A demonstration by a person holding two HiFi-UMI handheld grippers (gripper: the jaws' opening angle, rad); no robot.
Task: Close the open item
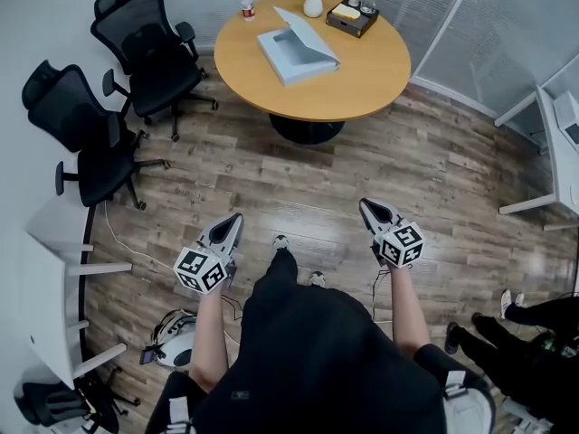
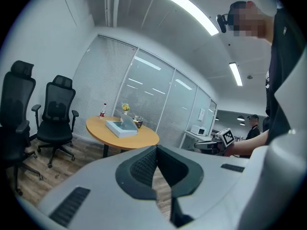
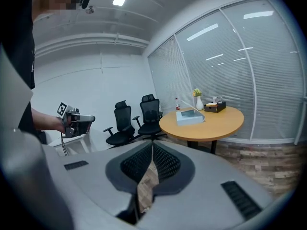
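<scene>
The box (image 1: 297, 52), pale blue and flat, lies near the middle of the round wooden table (image 1: 362, 80) at the far side of the room, well apart from both grippers. In the head view its long axis runs from upper left to lower right. The lid stands up at a slant from the long edge nearer the dark tray (image 1: 351, 18), so the open side faces the two black office chairs (image 1: 149, 57). Behind the box, along the far rim of the table, stand a bottle (image 1: 246, 3) with a red cap, a white vase (image 1: 312, 4) of yellow flowers and the tray. None of them touches the box. The left gripper (image 1: 235, 220) and the right gripper (image 1: 366, 206) are held low in front of the person, both pointing roughly toward the table. Each has its jaws brought together at the tips and nothing between them; only a sliver of floor shows through the pads. Plank wood floor (image 1: 407, 165) lies between the grippers and the table. White desks stand at either side – one at the left (image 1: 50, 287), one at the right (image 1: 561, 165) – and another person's legs (image 1: 534, 319) show at the lower right.
</scene>
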